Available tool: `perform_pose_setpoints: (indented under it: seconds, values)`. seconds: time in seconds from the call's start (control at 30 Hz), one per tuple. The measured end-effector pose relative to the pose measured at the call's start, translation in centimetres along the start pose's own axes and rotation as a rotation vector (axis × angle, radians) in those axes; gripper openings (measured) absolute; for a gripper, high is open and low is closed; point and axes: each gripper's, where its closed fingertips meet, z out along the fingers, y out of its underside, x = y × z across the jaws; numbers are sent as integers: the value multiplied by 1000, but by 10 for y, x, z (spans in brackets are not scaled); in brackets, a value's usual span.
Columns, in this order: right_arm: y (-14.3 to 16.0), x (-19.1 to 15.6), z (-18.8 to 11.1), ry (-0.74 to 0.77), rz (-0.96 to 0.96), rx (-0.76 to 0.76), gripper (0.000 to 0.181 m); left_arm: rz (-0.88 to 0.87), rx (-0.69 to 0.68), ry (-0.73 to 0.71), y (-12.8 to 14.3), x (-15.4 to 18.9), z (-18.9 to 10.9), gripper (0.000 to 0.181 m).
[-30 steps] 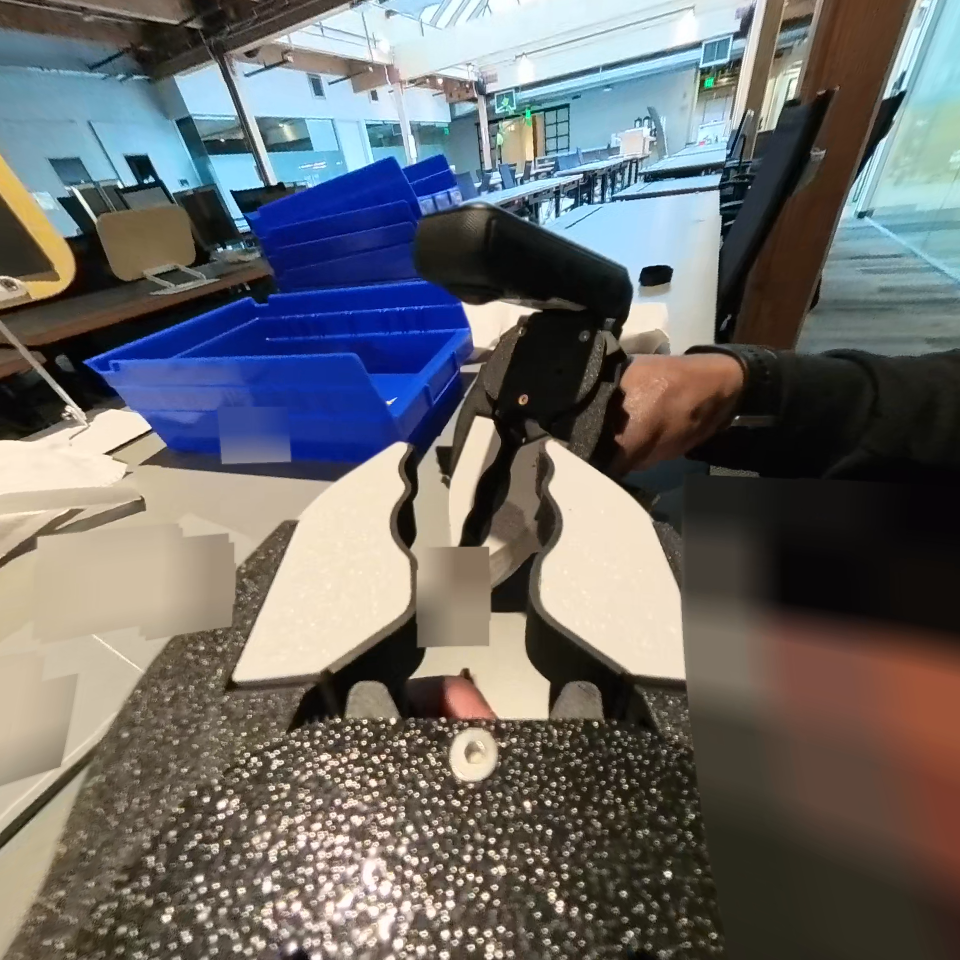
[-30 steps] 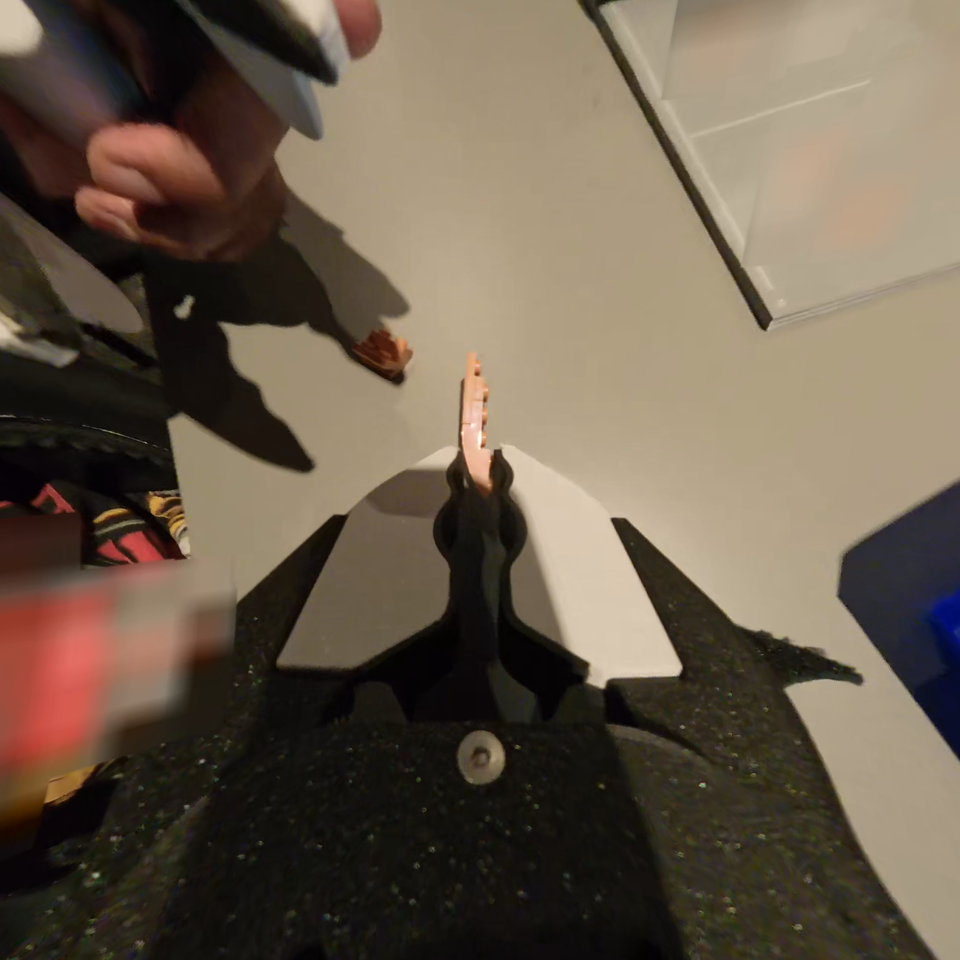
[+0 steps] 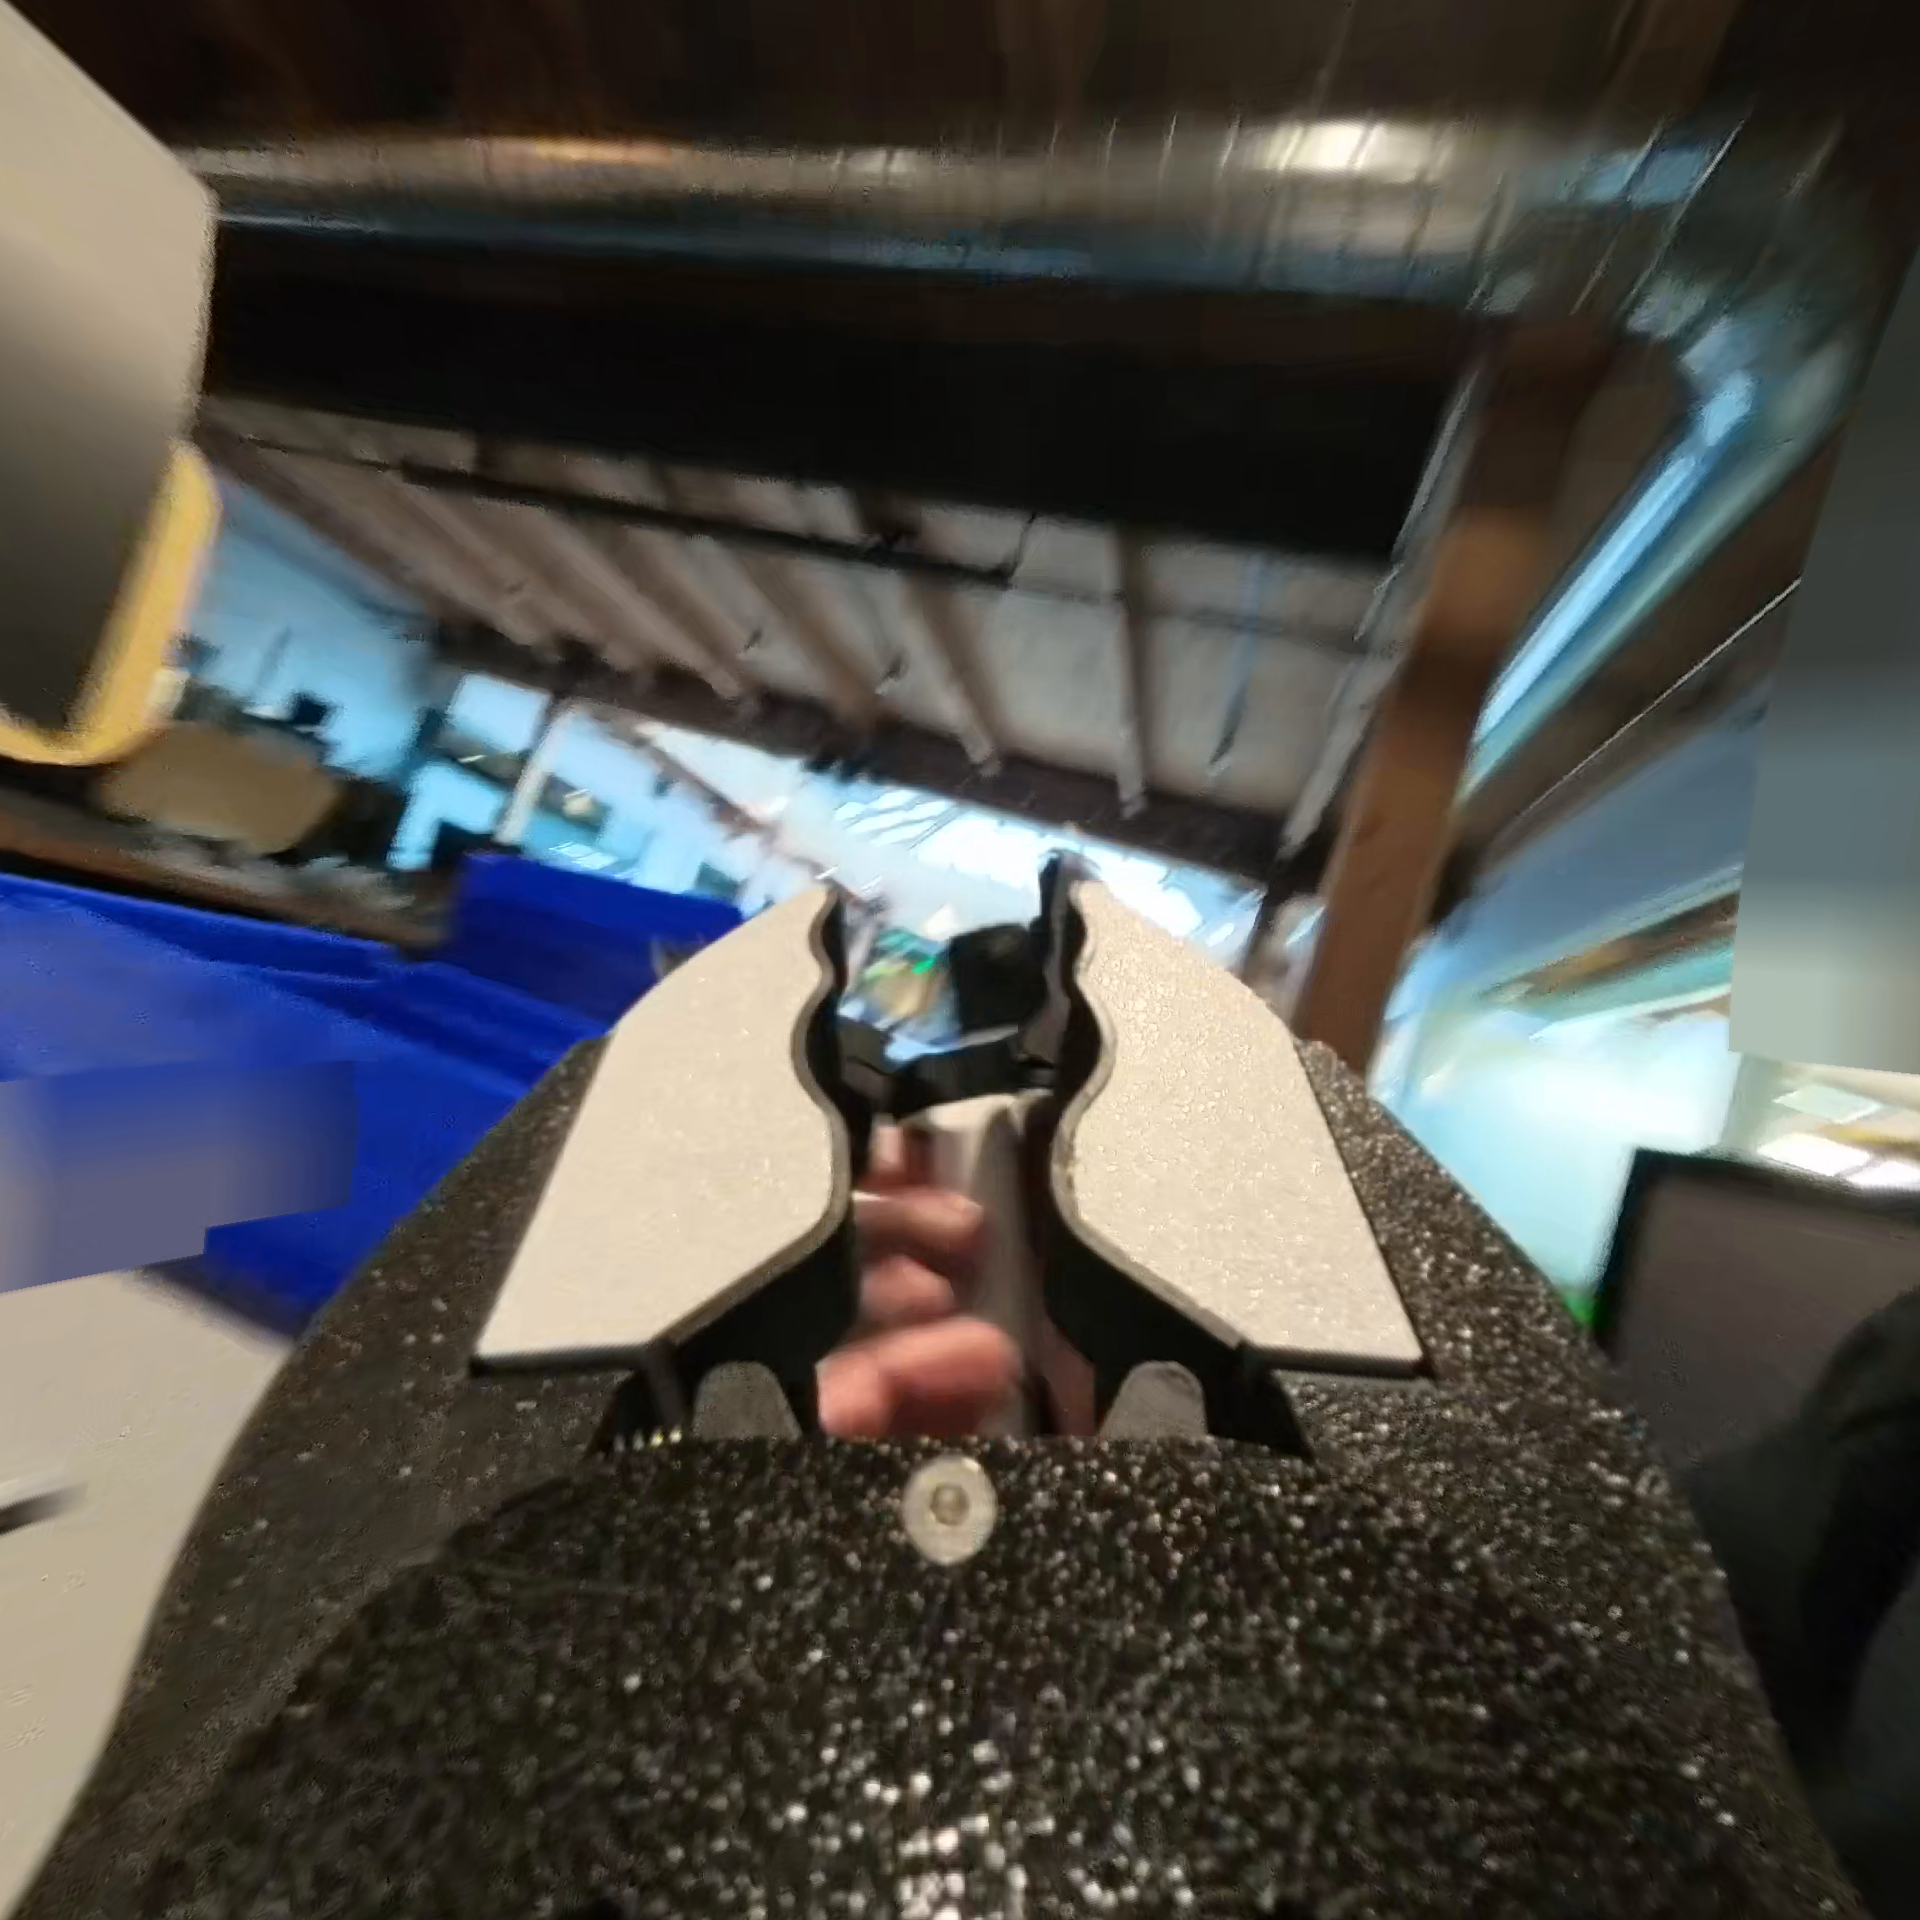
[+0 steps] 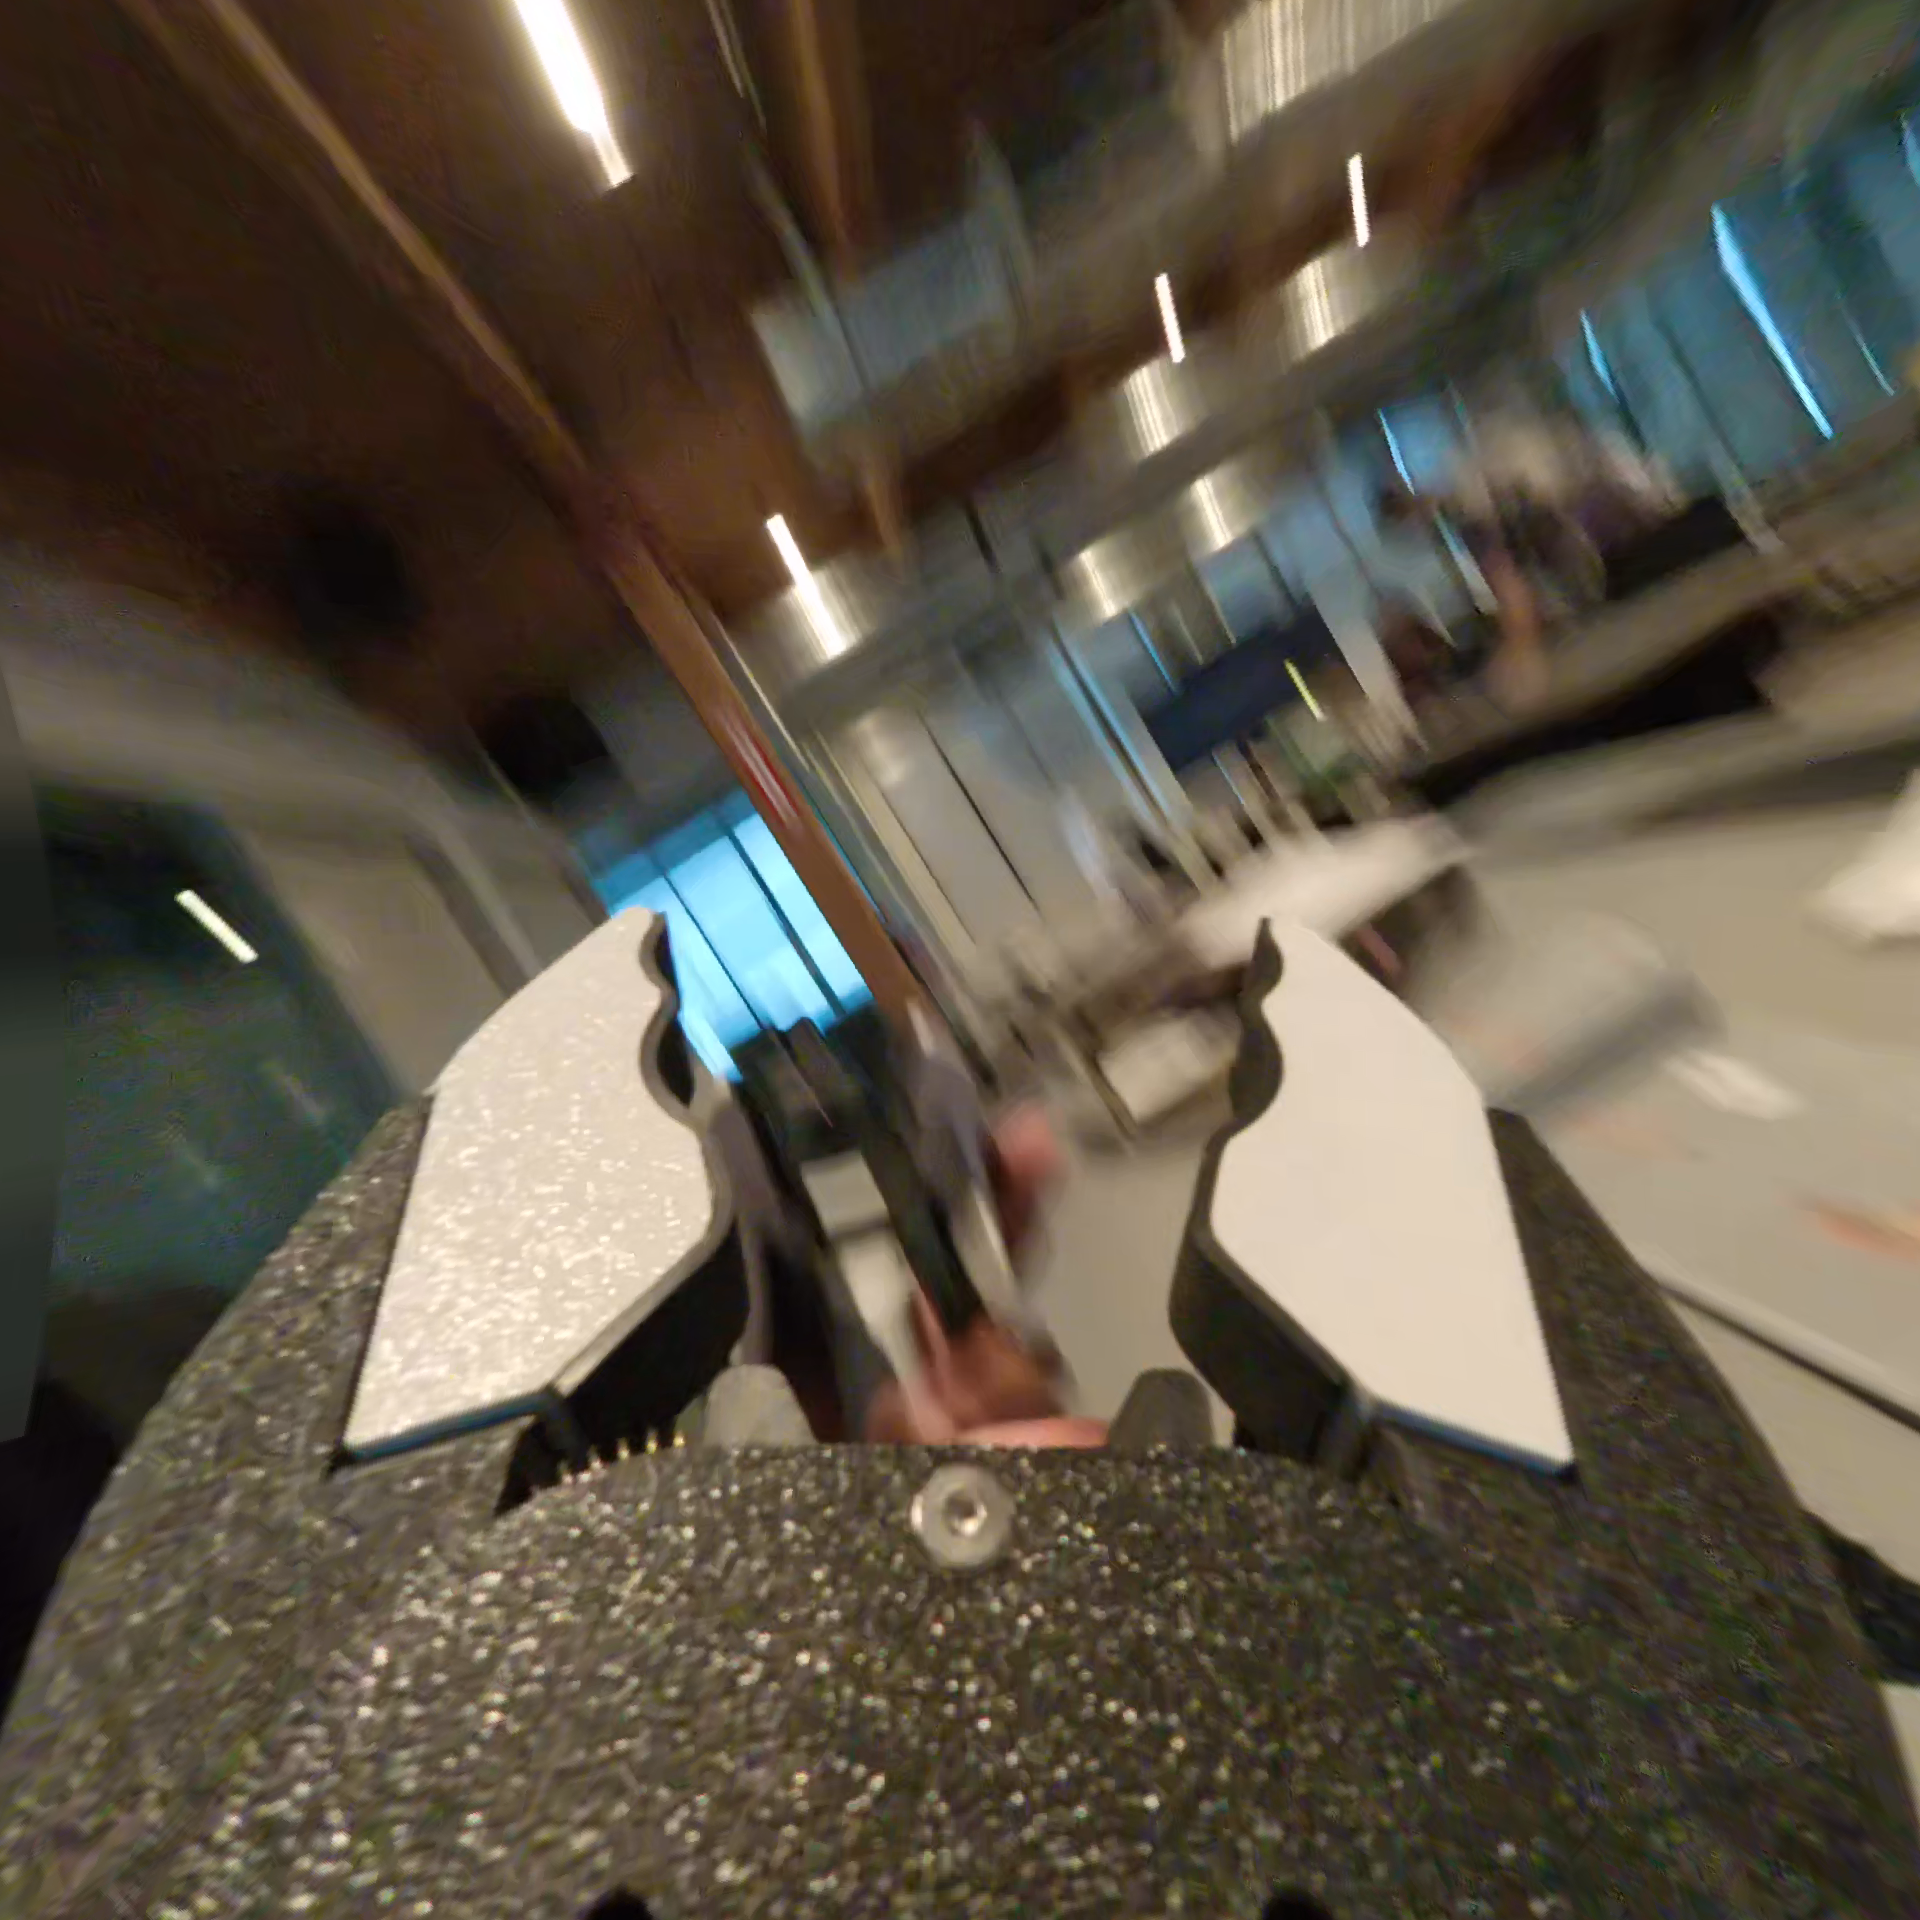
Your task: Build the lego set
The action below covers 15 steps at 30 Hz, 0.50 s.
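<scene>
Left gripper [image 3: 945, 925]: jaws parted by a narrow gap, nothing between the tips. Tilted up; its view takes in ceiling beams and windows, all motion-smeared.

Through the left gap: a blurred hand [image 3: 914, 1320] and part of a black tool body show below and behind the fingers. Cannot tell what the hand holds.

Right gripper [image 4: 961, 966]: jaws spread wide, empty. Also pitched upward, with heavy blur.

Through the right gap: a dark bar-like shape and a hand [image 4: 997, 1361], too smeared to identify.

Blue bins [image 3: 260, 1049]: left of the left gripper, at about fingertip level, only a blue smear.

Table [image 4: 1538, 1049]: pale grey surface right of the right gripper's fingers, with white scraps on it, indistinct.

Lego pieces: none identifiable in either view. Neither tool carries one. Faint orange streaks on the table right of the right gripper might be pieces; cannot confirm.

Stage (judgement): between steps, both tools lifted off the work and unloaded.

Risk 1: coming back down at this speed, a finger could knock or scatter loose pieces lying unseen below.

Risk 2: both cameras point away from the table, so the next pick starts without a fix on piece or orientation; a mis-grasp is likely.

Risk 3: the two tools are close together, so a clash is possible.
</scene>
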Motion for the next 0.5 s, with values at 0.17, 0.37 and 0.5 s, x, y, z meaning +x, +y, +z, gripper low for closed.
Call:
perform_pose_setpoints:
  seconds: [0.17,0.37,0.5]
  values:
    - [-11,-17,10,-49,-19,209,125,-32,20,77,25,23,11,38]
    - [-18,-20,12,39,-188,284,137,84,-15,13,44,30,13,32]
    - [-12,-28,17,45,-252,261,138,128,-25,18,49,34,16,28]
